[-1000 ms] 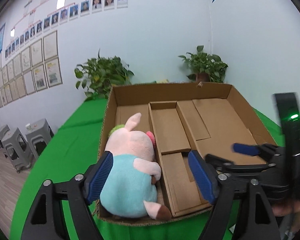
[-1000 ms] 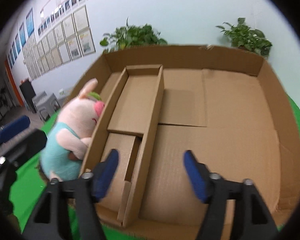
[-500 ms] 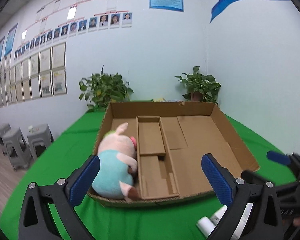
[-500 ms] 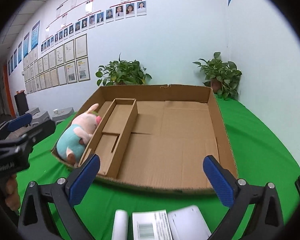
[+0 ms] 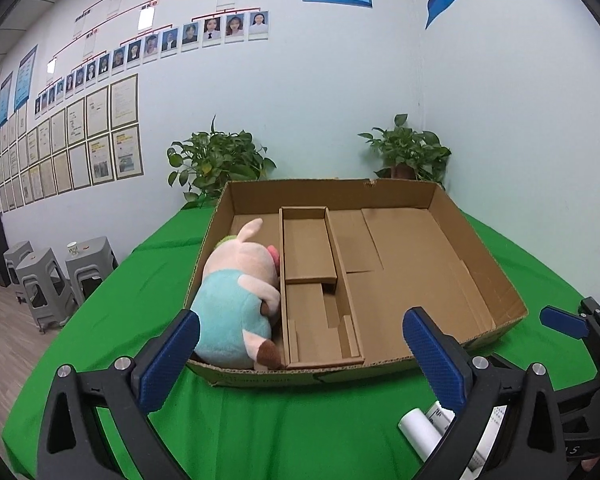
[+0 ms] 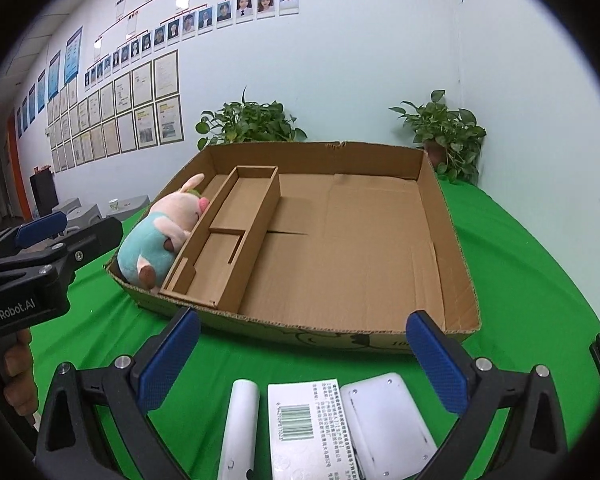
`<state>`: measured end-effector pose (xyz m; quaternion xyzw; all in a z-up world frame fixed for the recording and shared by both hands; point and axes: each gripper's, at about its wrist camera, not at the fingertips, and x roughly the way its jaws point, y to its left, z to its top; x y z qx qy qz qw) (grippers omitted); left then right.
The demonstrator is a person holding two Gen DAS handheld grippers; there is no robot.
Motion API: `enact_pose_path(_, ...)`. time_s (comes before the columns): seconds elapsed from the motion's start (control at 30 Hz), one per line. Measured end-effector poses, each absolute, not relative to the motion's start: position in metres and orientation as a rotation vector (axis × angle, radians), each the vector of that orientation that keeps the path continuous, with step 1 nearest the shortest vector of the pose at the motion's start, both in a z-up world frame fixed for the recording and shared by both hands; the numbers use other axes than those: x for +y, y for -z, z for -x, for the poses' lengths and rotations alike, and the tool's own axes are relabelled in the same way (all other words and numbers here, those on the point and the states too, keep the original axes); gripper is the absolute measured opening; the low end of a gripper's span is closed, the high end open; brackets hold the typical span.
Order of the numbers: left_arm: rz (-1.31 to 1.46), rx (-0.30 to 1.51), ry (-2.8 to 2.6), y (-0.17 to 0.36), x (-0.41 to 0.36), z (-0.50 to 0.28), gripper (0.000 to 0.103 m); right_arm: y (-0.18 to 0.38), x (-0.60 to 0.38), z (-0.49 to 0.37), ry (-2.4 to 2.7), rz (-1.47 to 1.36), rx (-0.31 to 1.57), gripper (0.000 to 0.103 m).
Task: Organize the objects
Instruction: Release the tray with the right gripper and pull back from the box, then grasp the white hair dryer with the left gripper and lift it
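Grippers, left (image 5: 300,350) and right (image 6: 304,352), gape empty; one plush pig (image 5: 236,296), one box (image 5: 440,200).

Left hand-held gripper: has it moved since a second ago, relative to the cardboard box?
Yes. The left hand-held gripper has pulled back from the brown cardboard box; its open jaws now sit outside the box's near wall.

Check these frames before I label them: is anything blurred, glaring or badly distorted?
Left wrist view: sharp, evenly lit, soft shadows; fisheye bends the walls and the cardboard box; dark vignette in the corners. Right wrist view: heavier black vignette, the box rim bowed, the barcode label crisp, no strong glare.
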<state>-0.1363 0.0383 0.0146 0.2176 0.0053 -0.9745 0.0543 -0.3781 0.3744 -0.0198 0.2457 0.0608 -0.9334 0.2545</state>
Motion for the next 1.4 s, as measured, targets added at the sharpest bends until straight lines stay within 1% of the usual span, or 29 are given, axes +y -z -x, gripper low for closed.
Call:
enact_pose_path(0.13, -0.787, 0.063, 3.000, -0.005, 0.037, 0.143, 0.102, 0.027, 0.377, 0.372, 2.515, -0.686, 0.164, 0.103)
enact_pose_path(0.3, -0.851, 0.091, 3.015, 0.006, 0.041, 0.146, 0.102, 0.037, 0.382, 0.364, 2.506, -0.716, 0.194, 0.103)
enact_pose_path(0.67, -0.857, 0.101, 3.036, 0.013, 0.041, 0.143, 0.102, 0.031, 0.393, 0.352, 2.517, -0.694, 0.160, 0.103)
enact_pose_path(0.77, -0.930, 0.199, 3.070, 0.022, 0.039, 0.145, 0.102, 0.033, 0.394, 0.346, 2.485, -0.690, 0.163, 0.103)
enact_pose_path(0.9, -1.039, 0.275, 3.112, 0.036, 0.042, 0.148, 0.102, 0.043, 0.397, 0.334, 2.403, -0.739, 0.167, 0.103)
enact_pose_path(1.03, -1.236, 0.451, 3.156, 0.057, 0.047, 0.156, 0.102, 0.058, 0.398, 0.317, 2.326, -0.812, 0.176, 0.103)
enact_pose_path(1.23, -1.480, 0.654, 3.158, 0.089, 0.063, 0.171, 0.101, 0.073, 0.396, 0.296, 2.265, -0.865, 0.185, 0.102)
enact_pose_path(1.33, -1.572, 0.739, 3.160, 0.100, 0.071, 0.176, 0.098, 0.081, 0.390, 0.290, 2.240, -0.881, 0.224, 0.097)
enact_pose_path(1.37, -1.596, 0.758, 3.162, 0.102, 0.074, 0.178, 0.097, 0.084, 0.387, 0.289, 2.231, -0.892, 0.241, 0.094)
enact_pose_path(1.4, -1.620, 0.773, 3.161, 0.105, 0.076, 0.178, 0.094, 0.087, 0.385, 0.288, 2.228, -0.900, 0.255, 0.091)
